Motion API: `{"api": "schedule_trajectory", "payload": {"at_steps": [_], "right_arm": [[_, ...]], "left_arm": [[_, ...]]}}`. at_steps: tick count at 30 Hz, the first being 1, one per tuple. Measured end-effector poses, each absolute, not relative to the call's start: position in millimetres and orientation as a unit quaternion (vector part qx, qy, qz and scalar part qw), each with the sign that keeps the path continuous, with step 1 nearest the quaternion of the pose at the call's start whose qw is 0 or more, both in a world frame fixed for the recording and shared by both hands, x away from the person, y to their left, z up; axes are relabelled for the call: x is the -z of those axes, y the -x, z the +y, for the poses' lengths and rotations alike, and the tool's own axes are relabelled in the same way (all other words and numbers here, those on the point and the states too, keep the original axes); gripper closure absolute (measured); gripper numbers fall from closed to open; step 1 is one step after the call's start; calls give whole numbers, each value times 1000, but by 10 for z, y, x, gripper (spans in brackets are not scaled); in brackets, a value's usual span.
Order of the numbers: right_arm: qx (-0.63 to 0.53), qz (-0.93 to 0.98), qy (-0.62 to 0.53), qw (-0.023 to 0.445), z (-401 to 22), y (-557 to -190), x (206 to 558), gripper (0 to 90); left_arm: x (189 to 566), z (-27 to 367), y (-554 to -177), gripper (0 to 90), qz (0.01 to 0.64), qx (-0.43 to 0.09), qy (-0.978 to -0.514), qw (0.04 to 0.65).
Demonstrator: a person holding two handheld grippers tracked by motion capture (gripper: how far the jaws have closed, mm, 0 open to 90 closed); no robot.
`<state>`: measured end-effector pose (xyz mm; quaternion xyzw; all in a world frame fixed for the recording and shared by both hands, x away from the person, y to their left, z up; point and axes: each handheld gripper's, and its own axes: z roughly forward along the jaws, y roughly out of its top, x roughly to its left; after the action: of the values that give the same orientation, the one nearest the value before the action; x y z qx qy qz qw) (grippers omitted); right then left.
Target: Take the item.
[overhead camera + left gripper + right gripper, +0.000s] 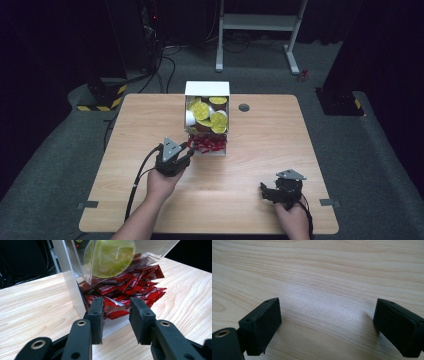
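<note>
A clear box (207, 89) stands at the table's back middle, with yellow-green round pods (206, 112) in its upper part and red sachets (209, 144) spilling from its open bottom. My left gripper (191, 149) reaches into that opening. In the left gripper view its jaws (116, 306) stand narrowly apart and press on both sides of a crumpled red sachet (115, 308) at the front of the pile (135, 287), below a pod (110, 257). My right gripper (264, 192) rests near the table's front right, open wide over bare wood (327, 315).
The wooden table (280, 145) has a small round grommet (244, 107) behind and to the right of the box. The box's clear wall (72, 290) stands just left of my left jaw. A white desk frame (260, 22) stands on the floor beyond the table.
</note>
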<state>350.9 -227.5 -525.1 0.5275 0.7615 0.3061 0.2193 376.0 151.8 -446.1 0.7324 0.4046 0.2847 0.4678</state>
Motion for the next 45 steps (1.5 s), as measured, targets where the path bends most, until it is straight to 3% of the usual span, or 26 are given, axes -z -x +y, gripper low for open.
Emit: {"api": "schedule_trajectory", "payload": {"at_steps": [5,10,25,45], "right_arm": [[-306,762,-527,219,-2275,-3509,5251,79],[-306,762,-528,219,-2275,-3508,5250,79],[-306,762,-527,219,-2275,-3509,5251,79],[-306,762,-527,219,-2275,-3509,5251,79]], "left_arm": [[4460,1466,-3796,498,405,-299,-733,457],[4494,1440,-3899,487,416,-295,-740,440],[4496,1436,-3922,705,412,-315,-735,436],[4463,1538,-3723,817,401,-324,-722,461]]}}
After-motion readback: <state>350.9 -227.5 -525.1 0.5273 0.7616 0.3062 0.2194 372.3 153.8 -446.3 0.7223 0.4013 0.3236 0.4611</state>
